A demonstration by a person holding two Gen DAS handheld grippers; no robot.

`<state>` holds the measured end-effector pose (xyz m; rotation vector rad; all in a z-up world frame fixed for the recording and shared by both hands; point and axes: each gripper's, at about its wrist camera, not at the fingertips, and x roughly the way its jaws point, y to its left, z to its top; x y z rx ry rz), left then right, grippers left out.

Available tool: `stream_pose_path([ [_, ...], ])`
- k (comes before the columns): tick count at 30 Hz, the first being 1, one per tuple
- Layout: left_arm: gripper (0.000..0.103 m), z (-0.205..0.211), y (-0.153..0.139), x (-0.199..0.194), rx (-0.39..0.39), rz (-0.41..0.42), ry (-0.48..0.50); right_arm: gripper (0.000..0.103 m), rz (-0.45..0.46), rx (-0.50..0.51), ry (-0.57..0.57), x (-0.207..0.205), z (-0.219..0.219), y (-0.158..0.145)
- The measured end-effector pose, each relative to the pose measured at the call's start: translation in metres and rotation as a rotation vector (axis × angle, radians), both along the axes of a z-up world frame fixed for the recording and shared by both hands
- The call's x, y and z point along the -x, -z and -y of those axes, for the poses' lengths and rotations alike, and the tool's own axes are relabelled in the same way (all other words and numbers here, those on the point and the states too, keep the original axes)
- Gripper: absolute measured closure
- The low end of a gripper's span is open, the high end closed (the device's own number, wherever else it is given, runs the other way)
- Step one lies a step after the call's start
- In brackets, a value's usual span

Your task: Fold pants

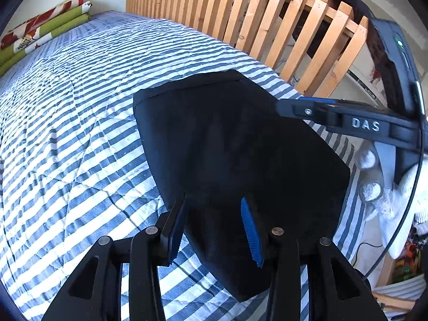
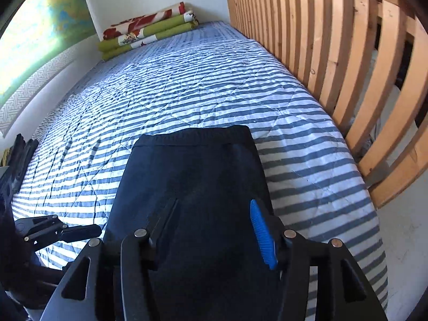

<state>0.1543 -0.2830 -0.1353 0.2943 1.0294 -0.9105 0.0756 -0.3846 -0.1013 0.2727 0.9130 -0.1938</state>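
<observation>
While both tools hover low over the bed, the folded black pants (image 1: pixel 235 165) lie flat on the blue-and-white striped quilt (image 1: pixel 80 123), near the bed's edge beside the wooden slatted rail (image 1: pixel 267 18). From the left wrist view the pants fill the centre and run toward 1 o'clock, where the right tool (image 1: pixel 289 108) reaches in from 3 o'clock, carried by a white-gloved hand (image 1: pixel 379 187); whether its tips touch the cloth I cannot tell. The left tool (image 1: pixel 214 230) stands released, its jaws spread above the near end of the pants with nothing between them. From the right wrist view the right tool is likewise spread wide over the pants, gripping nothing, and the waistband lies toward 12 o'clock. The left tool appears there at 8 o'clock over the quilt. A stack of folded green and floral bedding (image 2: pixel 149 29) sits at the far end of the bed, at 11 o'clock.
</observation>
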Motion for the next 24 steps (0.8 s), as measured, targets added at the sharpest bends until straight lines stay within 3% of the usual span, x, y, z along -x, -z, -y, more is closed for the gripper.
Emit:
stream_pose_path([
  [4, 0.059, -0.001, 0.005, -0.016, 0.005, -0.048, -0.034, 0.053, -0.026, 0.018, -0.005, 0.003, 0.001, 0.006],
  [9, 0.055, -0.006, 0.017, -0.034, 0.021, -0.159, -0.069, 0.053, -0.186, 0.016, -0.058, -0.009, -0.004, 0.035],
  [14, 0.045, -0.017, 0.01, -0.064, 0.086, -0.231, -0.144, 0.052, -0.134, 0.018, -0.037, -0.007, 0.009, 0.019],
  [18, 0.043, -0.014, 0.018, -0.088, 0.089, -0.322, -0.158, 0.04, -0.145, -0.046, -0.018, -0.01, 0.034, 0.02],
  [24, 0.043, 0.001, 0.031, -0.094, 0.067, -0.364, -0.144, 0.04, -0.21, -0.177, -0.024, -0.022, 0.062, 0.042],
])
